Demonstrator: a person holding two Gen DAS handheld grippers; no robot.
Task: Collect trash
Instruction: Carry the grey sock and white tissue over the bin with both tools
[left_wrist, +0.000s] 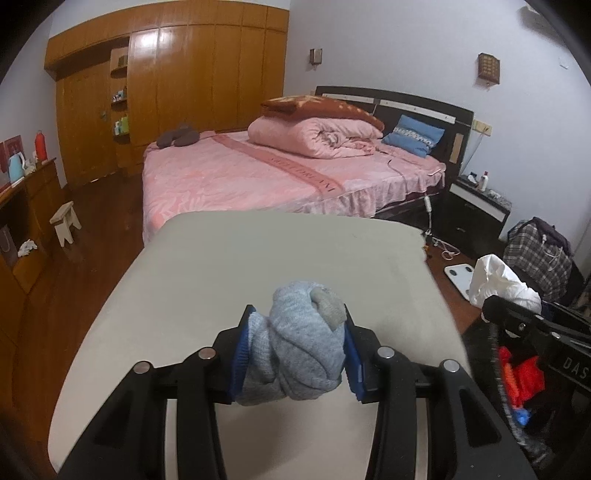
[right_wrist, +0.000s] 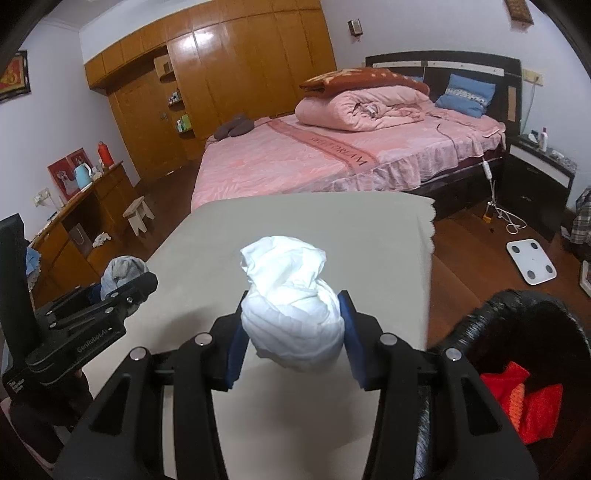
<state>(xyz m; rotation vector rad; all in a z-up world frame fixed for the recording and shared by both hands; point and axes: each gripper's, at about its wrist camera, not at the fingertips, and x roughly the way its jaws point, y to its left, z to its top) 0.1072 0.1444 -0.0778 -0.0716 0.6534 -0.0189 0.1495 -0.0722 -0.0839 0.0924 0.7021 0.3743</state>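
My left gripper is shut on a grey-blue balled sock and holds it above the grey table. My right gripper is shut on a white balled cloth above the same table. The left gripper with the grey sock shows at the left of the right wrist view. The white cloth and the right gripper's body show at the right of the left wrist view. A dark round basket at the table's right holds red cloth; it also shows in the left wrist view.
A pink bed with folded bedding stands beyond the table. A wooden wardrobe fills the back wall. A wooden cabinet and a small stool are at the left. A white scale, cables and a nightstand are at the right.
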